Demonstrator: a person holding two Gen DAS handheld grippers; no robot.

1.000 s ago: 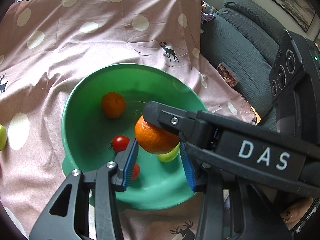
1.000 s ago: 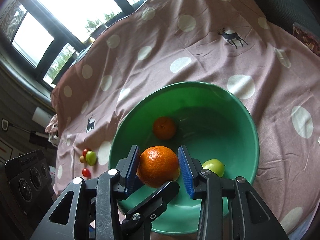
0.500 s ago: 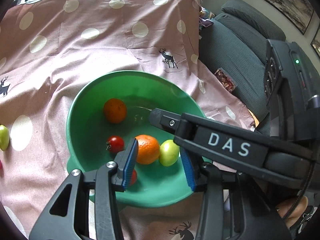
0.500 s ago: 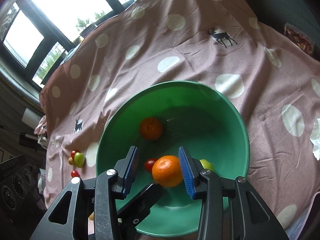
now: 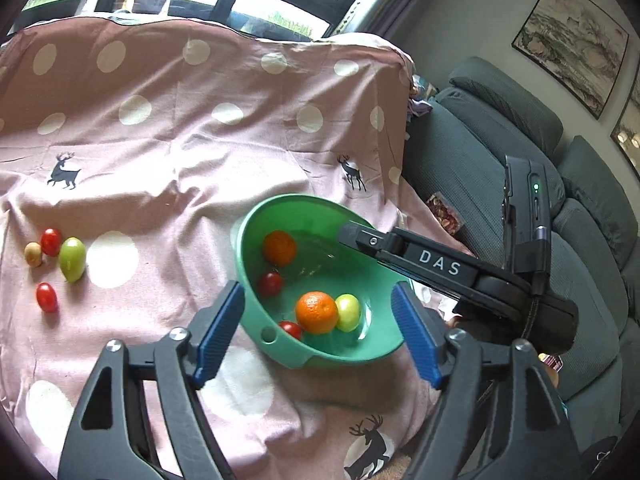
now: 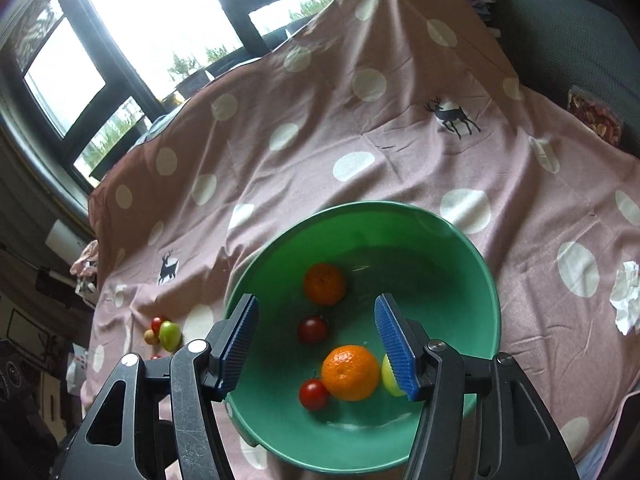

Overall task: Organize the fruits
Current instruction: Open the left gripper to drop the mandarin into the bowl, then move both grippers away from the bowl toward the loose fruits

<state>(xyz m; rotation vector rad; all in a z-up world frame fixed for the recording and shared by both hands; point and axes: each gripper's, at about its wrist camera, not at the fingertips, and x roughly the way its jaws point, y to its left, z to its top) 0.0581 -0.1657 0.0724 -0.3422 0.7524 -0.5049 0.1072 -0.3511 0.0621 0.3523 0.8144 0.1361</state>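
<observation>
Green bowl [image 5: 362, 354] sits on the pink polka-dot cloth [image 5: 168, 148] with five pieces in it: two oranges, two red cherry tomatoes, one small yellow-green fruit. Near orange [image 6: 351, 372] rests on the bowl floor, touching the yellow-green fruit [image 5: 347, 312] on one side and a tomato [image 6: 314, 393] on the other. Far orange [image 6: 325, 283] lies toward the back wall, second tomato [image 6: 313, 329] between the two oranges, apart from both.

Right gripper [image 6: 316, 348] hangs over the bowl, jaws just been opening, now spread with nothing between the pads; near orange lies below them, loose. Left gripper [image 5: 316, 338] sits back from the bowl on its near side, jaws also just been opening, now wide and empty.

Left to do: a small cluster still out on the cloth, well apart from the bowl on its left side. Green oval fruit [image 5: 72, 254], red tomato [image 5: 51, 241] and a small brownish fruit [image 5: 33, 254] bunched together, plus one more red tomato [image 5: 46, 297] just beside them. Four pieces, all small.

Judgement: a bit over halfway, five in, four out. Next likely a reach by the left gripper toward that cluster. Crumpled white paper [image 6: 626, 302] on the cloth by the bowl is not fruit.
</observation>
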